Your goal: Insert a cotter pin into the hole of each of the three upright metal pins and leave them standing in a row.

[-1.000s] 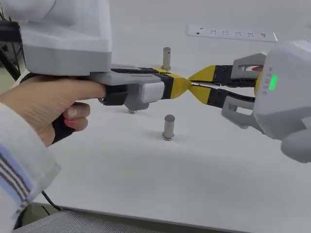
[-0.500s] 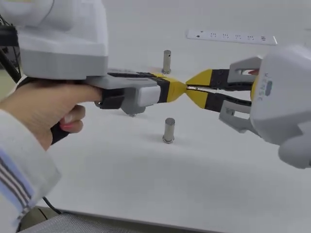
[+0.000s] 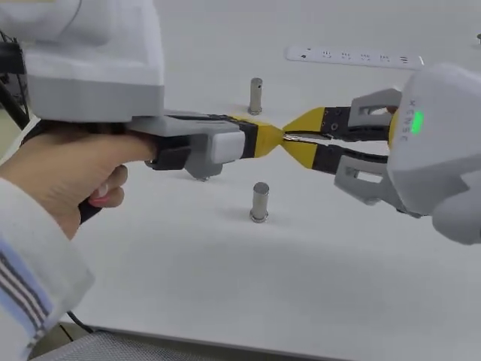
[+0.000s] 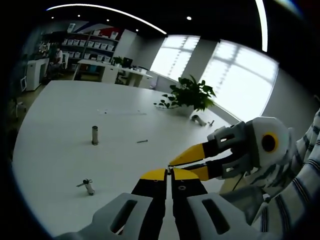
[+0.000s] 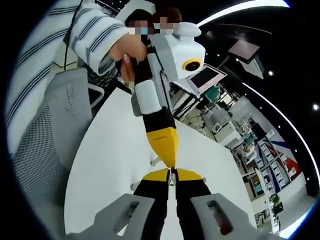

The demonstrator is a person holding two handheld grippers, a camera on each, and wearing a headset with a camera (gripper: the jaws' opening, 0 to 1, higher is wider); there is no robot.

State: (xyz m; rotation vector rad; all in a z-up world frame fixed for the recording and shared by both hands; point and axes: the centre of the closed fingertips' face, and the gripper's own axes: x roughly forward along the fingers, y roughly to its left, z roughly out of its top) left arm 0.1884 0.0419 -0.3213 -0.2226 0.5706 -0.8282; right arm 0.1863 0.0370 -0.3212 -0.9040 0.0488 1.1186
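In mid-air over the white table [image 3: 188, 293], a thin cotter pin [image 3: 302, 138], level, between the tips of 2 grippers set nose to nose. Clamped along its length in the yellow jaws of the right gripper [image 3: 289, 138], which sit narrow around it. Met at its free end by the left gripper [image 3: 279, 137], jaws pressed together to a point; cannot tell whether that tip nips the pin or only touches it. Wrapped around the left gripper's handle, a hand [image 3: 68, 177] in a striped sleeve.

Below the held pin, on the table, the near metal pin [image 3: 259, 201], upright and bare. Behind the grippers, the far metal pin [image 3: 256, 95], upright, hole visible near its top. In the left gripper view, a third metal pin [image 4: 88, 186] on its side with a thin piece across it, and a loose cotter pin [image 4: 142, 141] flat on the table, well apart from both. At the table's far edge, a white power strip [image 3: 353, 56].
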